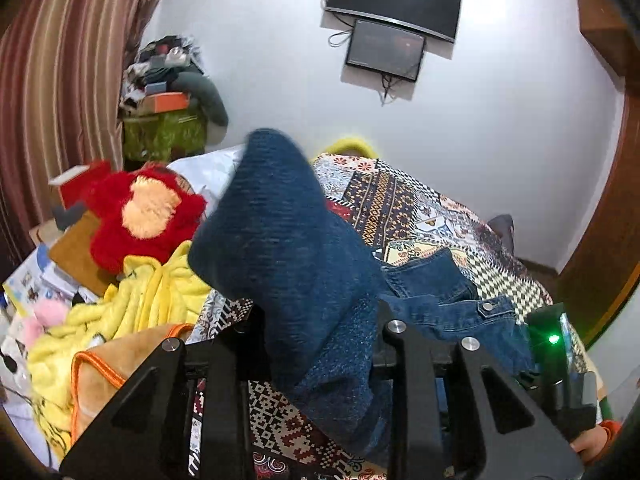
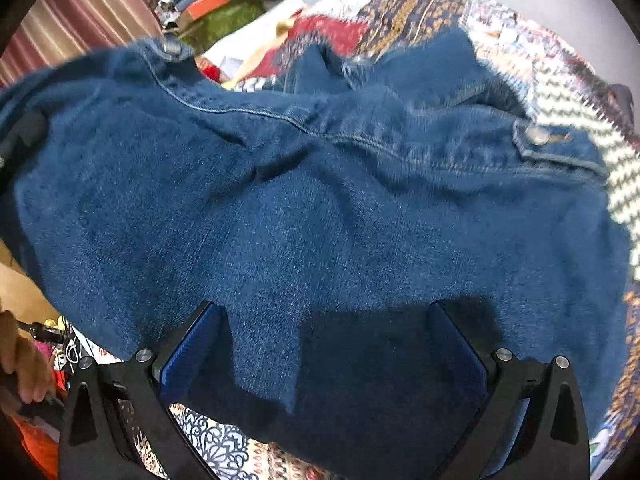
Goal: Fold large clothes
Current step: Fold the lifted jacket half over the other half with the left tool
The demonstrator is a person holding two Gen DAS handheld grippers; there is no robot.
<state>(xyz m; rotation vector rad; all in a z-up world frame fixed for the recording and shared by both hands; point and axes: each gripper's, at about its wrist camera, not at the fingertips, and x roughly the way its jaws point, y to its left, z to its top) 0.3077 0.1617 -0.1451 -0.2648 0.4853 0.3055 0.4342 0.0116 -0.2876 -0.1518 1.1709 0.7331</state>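
Observation:
A dark blue denim jacket [image 1: 288,220] lies on a patchwork bedspread [image 1: 420,208]. My left gripper [image 1: 320,320] is shut on a fold of it, and that fold stands lifted above the bed and hides the fingertips. In the right wrist view the jacket [image 2: 320,200] fills the frame, with metal buttons at its upper left and right. My right gripper [image 2: 324,308] is open wide just over the jacket's near edge. Its blue pads [image 2: 192,352] stand apart on either side of the cloth and do not press on it.
Left of the jacket lie a red plush toy [image 1: 140,216], a yellow blanket [image 1: 152,292] and a tan blanket with orange trim [image 1: 108,364]. A striped curtain [image 1: 52,80] and stacked boxes [image 1: 168,120] stand behind. Two screens [image 1: 392,20] hang on the wall. A hand [image 2: 24,360] shows at the left.

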